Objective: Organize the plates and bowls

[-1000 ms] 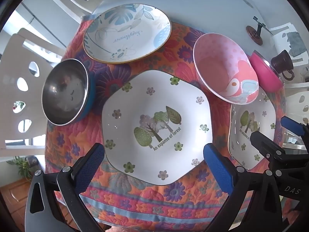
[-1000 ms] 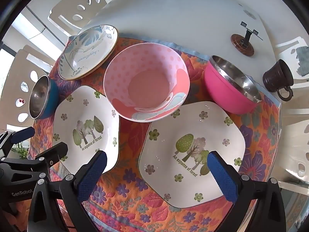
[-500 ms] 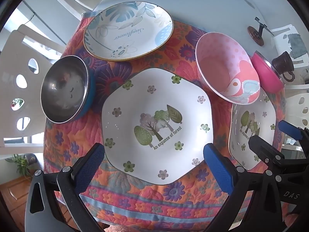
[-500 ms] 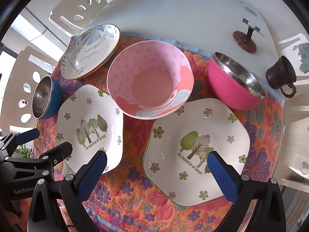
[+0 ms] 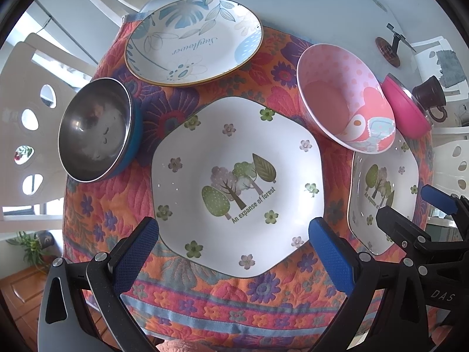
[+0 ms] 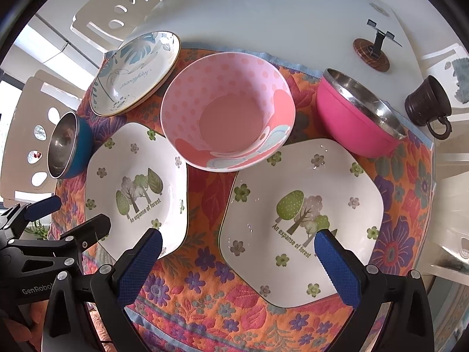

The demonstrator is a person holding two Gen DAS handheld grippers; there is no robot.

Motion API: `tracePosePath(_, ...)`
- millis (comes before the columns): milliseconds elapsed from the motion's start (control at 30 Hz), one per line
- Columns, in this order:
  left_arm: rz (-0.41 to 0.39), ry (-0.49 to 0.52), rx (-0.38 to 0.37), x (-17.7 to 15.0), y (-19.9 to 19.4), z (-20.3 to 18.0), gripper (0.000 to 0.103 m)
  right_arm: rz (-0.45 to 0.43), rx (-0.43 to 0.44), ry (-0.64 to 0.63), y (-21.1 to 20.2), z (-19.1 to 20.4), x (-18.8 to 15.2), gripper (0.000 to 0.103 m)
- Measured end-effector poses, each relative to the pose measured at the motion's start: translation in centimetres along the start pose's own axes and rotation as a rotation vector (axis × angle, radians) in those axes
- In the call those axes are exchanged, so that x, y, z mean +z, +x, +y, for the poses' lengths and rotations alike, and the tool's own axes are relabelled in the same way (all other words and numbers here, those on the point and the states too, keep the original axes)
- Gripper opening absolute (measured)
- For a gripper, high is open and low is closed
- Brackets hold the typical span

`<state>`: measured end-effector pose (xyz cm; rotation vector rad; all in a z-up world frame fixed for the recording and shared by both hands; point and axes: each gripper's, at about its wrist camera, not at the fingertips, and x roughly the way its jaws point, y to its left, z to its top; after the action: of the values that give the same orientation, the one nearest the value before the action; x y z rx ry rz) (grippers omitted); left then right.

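Observation:
Two white hexagonal forest plates lie on a floral mat: the left plate (image 5: 234,182) (image 6: 132,187) under my open left gripper (image 5: 234,246), the right plate (image 6: 302,214) (image 5: 381,193) under my open right gripper (image 6: 237,259). Both grippers hover empty above the plates' near edges. Behind stand a pink dotted bowl (image 6: 228,120) (image 5: 343,99), a round blue-leaf plate (image 5: 193,41) (image 6: 134,73), a blue steel bowl (image 5: 96,129) (image 6: 66,146) and a pink steel bowl (image 6: 357,117) (image 5: 407,108).
The floral mat (image 6: 205,287) covers the near part of a white table (image 6: 263,14). A dark brown cup (image 6: 428,102) and a small wooden-based stand (image 6: 372,52) sit at the far right. White chairs (image 5: 26,94) stand at the left.
Both grippers have drifted slightly forward and down toward the mat; the dishes look a little larger. Nothing was grasped or moved.

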<state>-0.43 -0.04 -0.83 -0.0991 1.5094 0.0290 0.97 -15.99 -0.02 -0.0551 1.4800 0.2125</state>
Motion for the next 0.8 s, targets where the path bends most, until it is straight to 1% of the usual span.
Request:
tracePosePath(267,0.003,-0.007,-0.006,-0.17,0.0,0.19,0.102,0.013,0.01,0.005,0.17,-0.01,-0.28,0.103)
tracePosePath(400,-0.006,0.008,0.02,-0.28,-0.14,-0.07,0.102,0.016,0.009,0.004,0.19,0.03,-0.3,0.103)
tracePosePath(800,0.007,-0.006,0.009,-0.67,-0.04,0.2,0.102,0.023,0.002,0.004,0.17,0.0,-0.45,0.103)
